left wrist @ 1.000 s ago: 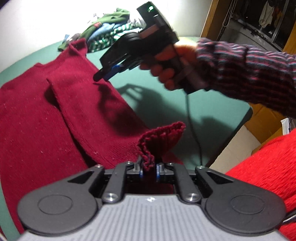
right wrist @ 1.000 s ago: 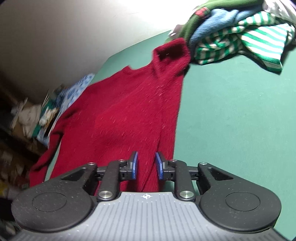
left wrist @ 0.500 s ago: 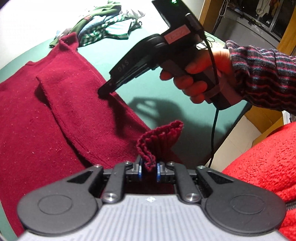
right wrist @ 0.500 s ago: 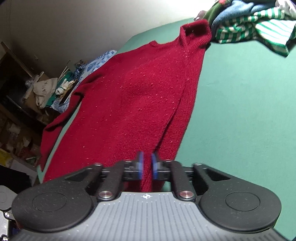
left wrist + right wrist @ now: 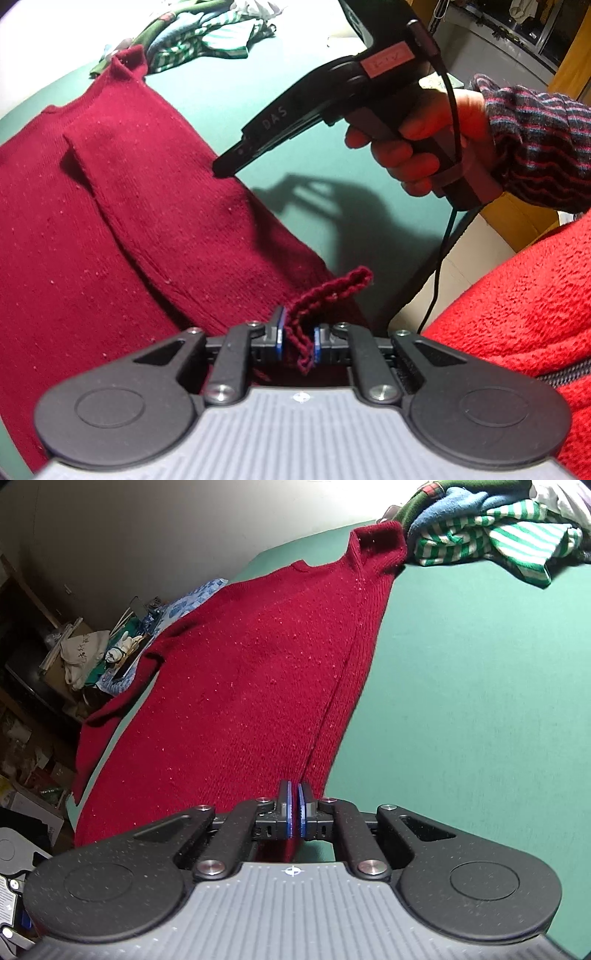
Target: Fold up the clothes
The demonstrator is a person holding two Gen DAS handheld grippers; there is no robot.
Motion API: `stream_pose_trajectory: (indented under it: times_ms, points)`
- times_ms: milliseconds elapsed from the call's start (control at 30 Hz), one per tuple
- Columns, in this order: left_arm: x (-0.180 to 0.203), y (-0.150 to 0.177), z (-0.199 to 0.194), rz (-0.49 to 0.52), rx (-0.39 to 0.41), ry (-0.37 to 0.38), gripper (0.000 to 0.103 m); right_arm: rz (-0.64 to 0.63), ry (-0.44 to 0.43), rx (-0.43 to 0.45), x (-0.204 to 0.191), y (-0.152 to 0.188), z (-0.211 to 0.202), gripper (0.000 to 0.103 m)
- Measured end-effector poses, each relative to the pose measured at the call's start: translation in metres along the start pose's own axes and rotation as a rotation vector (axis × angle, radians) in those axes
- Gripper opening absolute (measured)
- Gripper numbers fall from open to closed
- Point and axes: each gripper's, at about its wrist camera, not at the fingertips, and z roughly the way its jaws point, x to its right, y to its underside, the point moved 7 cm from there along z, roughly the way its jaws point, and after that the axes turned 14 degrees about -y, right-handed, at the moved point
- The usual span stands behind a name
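A dark red knitted sweater (image 5: 110, 221) lies spread on the green table (image 5: 258, 92), with one sleeve folded over its body. My left gripper (image 5: 298, 338) is shut on the sleeve's ribbed cuff (image 5: 332, 291), which curls up between the blue pads. A hand (image 5: 417, 147) holds my right gripper (image 5: 221, 170), whose tip sits on the sweater's right edge, halfway along. In the right wrist view the right gripper (image 5: 295, 812) is shut, with the edge of the sweater (image 5: 258, 664) running into its pads.
A pile of striped and green clothes (image 5: 491, 528) lies at the table's far end, touching the sweater's collar. A bright red fleece (image 5: 517, 314) fills the lower right. The gripper's cable (image 5: 443, 251) hangs over the table edge. Clutter (image 5: 92, 653) stands beyond the table's left side.
The right gripper came down to the sweater's right edge and its jaws closed there. The left gripper stayed put, still holding the cuff.
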Motion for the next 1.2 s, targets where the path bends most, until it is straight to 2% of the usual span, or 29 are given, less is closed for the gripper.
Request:
stream_pose_trajectory:
  times_ms: [100, 167, 333, 400, 433, 567, 667, 700, 867, 967, 1133, 1200]
  points:
    - [0.0, 0.0, 0.004, 0.001, -0.007, -0.001, 0.011, 0.02, -0.028, -0.004, -0.001, 0.003, -0.003, 0.011]
    - [0.0, 0.0, 0.007, 0.0, -0.009, -0.012, 0.014, 0.04, -0.064, -0.012, -0.002, 0.005, -0.006, 0.023]
    - [0.001, 0.001, 0.006, 0.002, -0.009, -0.015, 0.017, 0.035, -0.12, -0.065, -0.01, 0.02, -0.009, 0.026]
    - [0.0, 0.002, 0.003, -0.002, -0.022, 0.0, 0.022, 0.029, -0.123, -0.07, -0.012, 0.026, -0.011, 0.026]
    - [-0.001, 0.002, 0.0, -0.006, -0.025, 0.008, 0.024, 0.032, -0.124, -0.07, -0.014, 0.028, -0.011, 0.025]
    - [-0.007, 0.004, -0.014, -0.016, -0.038, 0.033, 0.039, 0.027, -0.11, -0.076, -0.017, 0.035, -0.015, 0.007]
    - [-0.011, 0.004, -0.029, -0.011, -0.027, 0.045, 0.055, 0.021, -0.109, -0.081, -0.019, 0.04, -0.018, 0.004]
    - [-0.013, 0.004, -0.034, -0.006, -0.017, 0.04, 0.058, 0.019, -0.109, -0.082, -0.019, 0.042, -0.019, 0.004]
    - [-0.025, -0.012, -0.04, -0.028, 0.046, 0.016, 0.06, 0.015, -0.097, -0.093, -0.02, 0.052, -0.021, 0.001]
    - [-0.023, -0.022, -0.023, -0.052, 0.054, 0.015, 0.055, 0.011, -0.095, -0.085, -0.02, 0.051, -0.023, 0.001]
    - [-0.004, -0.021, 0.01, -0.052, 0.009, 0.03, 0.05, -0.008, -0.037, 0.009, -0.009, 0.013, -0.027, 0.014]
    - [0.005, -0.014, 0.019, -0.037, -0.022, 0.035, 0.049, -0.031, 0.001, 0.058, -0.001, -0.013, -0.026, 0.015]
